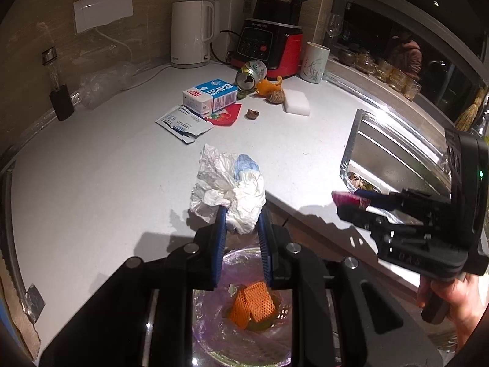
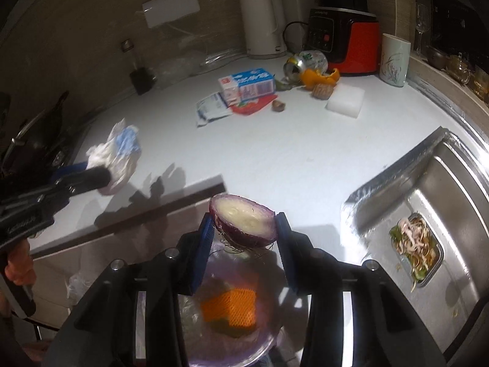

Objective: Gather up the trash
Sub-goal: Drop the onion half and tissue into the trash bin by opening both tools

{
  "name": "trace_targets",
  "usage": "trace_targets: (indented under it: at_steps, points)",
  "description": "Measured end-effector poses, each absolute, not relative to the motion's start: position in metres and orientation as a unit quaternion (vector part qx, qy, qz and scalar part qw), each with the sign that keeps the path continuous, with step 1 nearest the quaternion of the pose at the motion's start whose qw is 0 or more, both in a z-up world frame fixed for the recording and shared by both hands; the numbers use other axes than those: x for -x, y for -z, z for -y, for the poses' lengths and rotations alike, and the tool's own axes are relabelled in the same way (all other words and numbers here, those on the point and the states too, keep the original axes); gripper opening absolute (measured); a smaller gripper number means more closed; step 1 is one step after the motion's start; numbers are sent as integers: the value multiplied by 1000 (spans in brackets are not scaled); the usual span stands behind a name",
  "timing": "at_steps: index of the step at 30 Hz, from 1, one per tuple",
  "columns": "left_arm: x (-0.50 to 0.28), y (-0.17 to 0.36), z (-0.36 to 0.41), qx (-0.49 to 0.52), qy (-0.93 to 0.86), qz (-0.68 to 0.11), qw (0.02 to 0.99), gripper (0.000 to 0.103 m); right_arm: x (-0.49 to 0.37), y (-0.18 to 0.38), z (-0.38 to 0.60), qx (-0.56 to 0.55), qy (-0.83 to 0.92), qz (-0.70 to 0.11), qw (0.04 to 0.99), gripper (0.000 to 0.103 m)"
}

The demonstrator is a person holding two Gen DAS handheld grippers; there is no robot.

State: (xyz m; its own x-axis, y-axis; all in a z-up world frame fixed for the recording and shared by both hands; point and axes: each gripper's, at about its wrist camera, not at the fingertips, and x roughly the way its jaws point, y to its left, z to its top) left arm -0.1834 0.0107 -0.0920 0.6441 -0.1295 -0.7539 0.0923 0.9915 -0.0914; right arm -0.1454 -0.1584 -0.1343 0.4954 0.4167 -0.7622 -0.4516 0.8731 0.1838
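My left gripper (image 1: 241, 217) is shut on a crumpled white plastic bag (image 1: 227, 188) and holds it over the counter's front edge; it also shows in the right wrist view (image 2: 114, 157). My right gripper (image 2: 244, 229) is shut on a purple onion half (image 2: 244, 221), cut face up, and it shows at the right of the left wrist view (image 1: 348, 198). Both hang above a bin lined with a purple bag (image 2: 269, 333), which holds an orange foam net (image 2: 233, 307). More trash lies on the counter: a milk carton (image 1: 211, 94), wrappers (image 1: 183, 124), a can (image 1: 250, 73), orange peel (image 1: 269, 87).
A white kettle (image 1: 192, 33), a red blender (image 1: 269, 46), a white cup (image 1: 314, 62) and a white sponge (image 1: 296, 101) stand at the back of the counter (image 1: 91, 168). A steel sink (image 2: 452, 183) at the right holds a strainer of food scraps (image 2: 415, 244).
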Motion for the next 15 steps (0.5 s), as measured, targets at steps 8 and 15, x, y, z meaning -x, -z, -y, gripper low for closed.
trace_targets:
  at_steps: [8,15]
  points:
    - [218,103,-19,6,81,-430,899,20,194,194,126,39,-235,-473,848,44]
    - [235,111,-23,-5,90,-437,895,20,203,217,126,41,-196,-500,843,85]
